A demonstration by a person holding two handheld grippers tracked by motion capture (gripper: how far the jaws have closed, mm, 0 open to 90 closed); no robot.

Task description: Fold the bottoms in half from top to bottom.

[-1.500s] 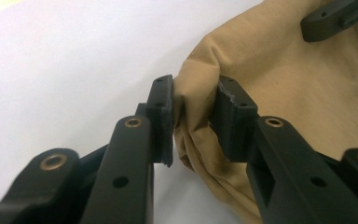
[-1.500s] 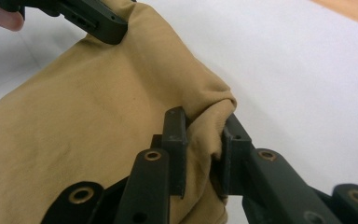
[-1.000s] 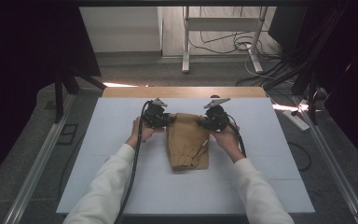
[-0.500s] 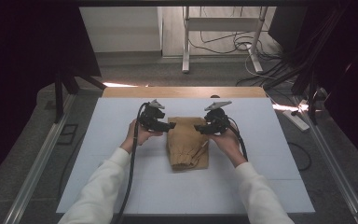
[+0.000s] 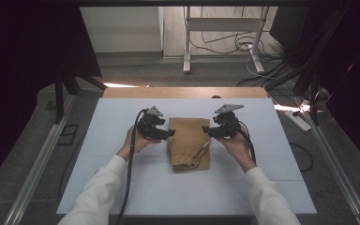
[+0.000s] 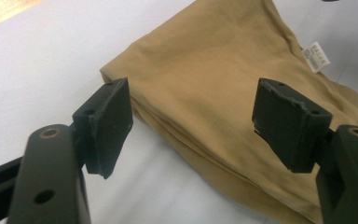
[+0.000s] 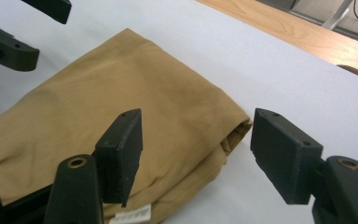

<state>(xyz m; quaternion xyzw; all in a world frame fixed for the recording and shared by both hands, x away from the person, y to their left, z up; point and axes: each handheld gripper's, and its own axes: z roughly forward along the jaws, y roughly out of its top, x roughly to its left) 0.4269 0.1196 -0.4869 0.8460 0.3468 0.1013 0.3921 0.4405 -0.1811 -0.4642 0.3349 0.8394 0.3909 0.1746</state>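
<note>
A folded tan garment (image 5: 188,143) lies flat in the middle of the white table top (image 5: 122,187). My left gripper (image 5: 171,133) sits just off the garment's far left corner. Its jaws have just been opening and now stand open above the folded edge (image 6: 214,70), pads clear of the cloth (image 6: 193,93). My right gripper (image 5: 205,130) is at the far right corner. Its jaws have also just been opening and stand open over that corner (image 7: 121,79), not pressing it (image 7: 198,121). A white label (image 6: 317,56) sticks out of the cloth.
A wooden strip (image 5: 183,92) runs along the table's far edge. Metal rails (image 5: 37,164) flank the table on both sides, and cables lie on the floor beyond (image 5: 225,47). White surface lies bare around the garment. The left gripper's jaws (image 7: 9,46) show in the right gripper view.
Both pairs of jaws have opened and let go of the garment's far corners. Both hands have drawn slightly outward, away from each other. The garment stays folded on the table.
</note>
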